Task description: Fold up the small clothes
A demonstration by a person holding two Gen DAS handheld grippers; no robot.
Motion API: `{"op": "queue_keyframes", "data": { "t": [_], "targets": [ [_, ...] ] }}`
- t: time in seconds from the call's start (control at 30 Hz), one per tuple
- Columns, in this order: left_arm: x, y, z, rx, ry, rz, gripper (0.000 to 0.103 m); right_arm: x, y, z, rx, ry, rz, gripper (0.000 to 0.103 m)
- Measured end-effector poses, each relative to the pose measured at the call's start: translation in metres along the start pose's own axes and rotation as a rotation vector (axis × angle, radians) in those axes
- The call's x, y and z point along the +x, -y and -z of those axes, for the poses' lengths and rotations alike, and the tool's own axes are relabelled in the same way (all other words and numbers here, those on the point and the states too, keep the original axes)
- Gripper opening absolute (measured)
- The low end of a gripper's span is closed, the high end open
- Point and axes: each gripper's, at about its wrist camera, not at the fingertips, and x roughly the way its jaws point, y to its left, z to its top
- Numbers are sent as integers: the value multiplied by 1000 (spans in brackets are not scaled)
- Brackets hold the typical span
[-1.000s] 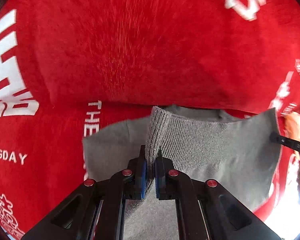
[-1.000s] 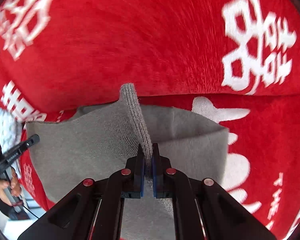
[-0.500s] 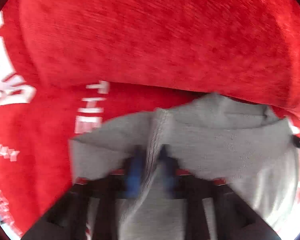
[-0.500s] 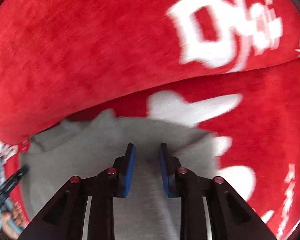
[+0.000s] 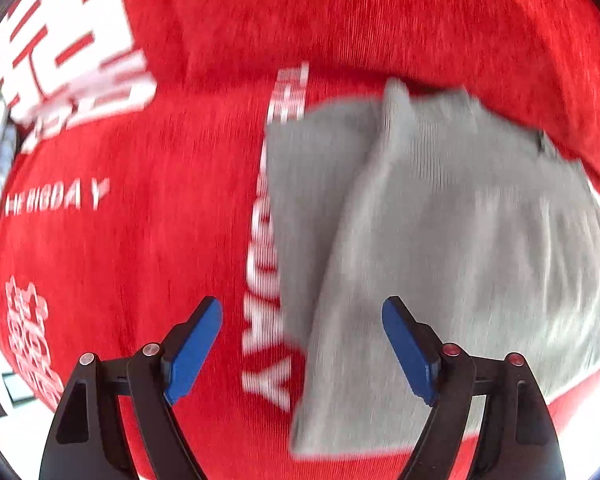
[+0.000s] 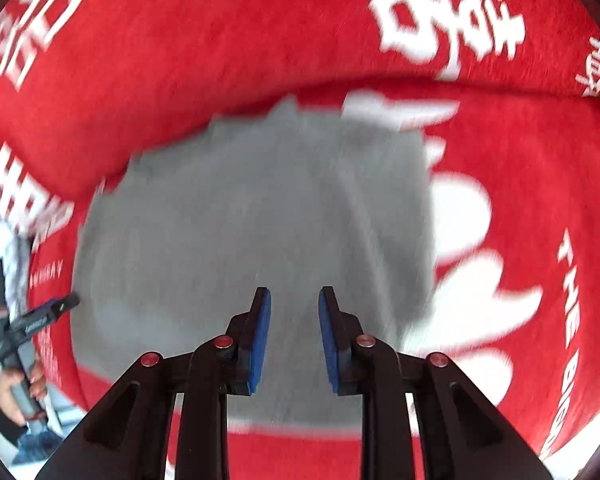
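A grey knitted garment [image 5: 440, 240] lies folded on a red cloth with white lettering [image 5: 140, 240]. The left gripper [image 5: 302, 344] is opening wide above its edge, empty; the right gripper [image 6: 294, 336] hovers over it, fingers parted, gripping nothing.

Both views are bright and evenly lit, with blown-out white glare at the lower corners. Motion blur smears the grey garment [image 5: 440, 240] and the white lettering on the red cloth [image 6: 220, 40]. Fisheye bending curves the edges, and dark vignetting rims each frame.
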Motion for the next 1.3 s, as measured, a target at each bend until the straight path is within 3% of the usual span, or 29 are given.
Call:
{"op": "queue_keyframes", "data": {
  "t": [0.13,0.2,0.4,0.43,0.5,0.57,0.6,0.73,0.87,1.07,1.3],
  "targets": [
    [16,-11,41,-35,-44,-33,86,17,4,37,-64,-140,114,26],
    [15,-18,51,-47,-12,-18,87,13,15,43,-60,-110,100,20],
    [8,-28,56,-16,-27,-44,87,3,15,50,-1,-124,128,19],
    [2,-25,53,-16,-29,-47,86,1,14,50,12,-126,135,19],
    [-12,-26,41,-16,-7,-10,59,-2,17,50,41,-108,120,19],
    [-22,-22,29,-4,9,45,42,-10,20,52,46,-82,76,19],
    [-27,-17,18,10,26,89,36,-13,21,53,40,-73,62,14],
    [-37,12,-20,78,91,200,36,-16,-2,52,-21,-58,19,10],
    [-17,40,-62,102,103,265,36,-7,-21,45,-36,-67,-11,10],
    [30,37,-86,11,42,266,36,9,-30,47,1,-98,-47,10],
    [21,22,-85,-2,51,276,36,11,-40,49,18,-111,-67,10]
  ]
}}
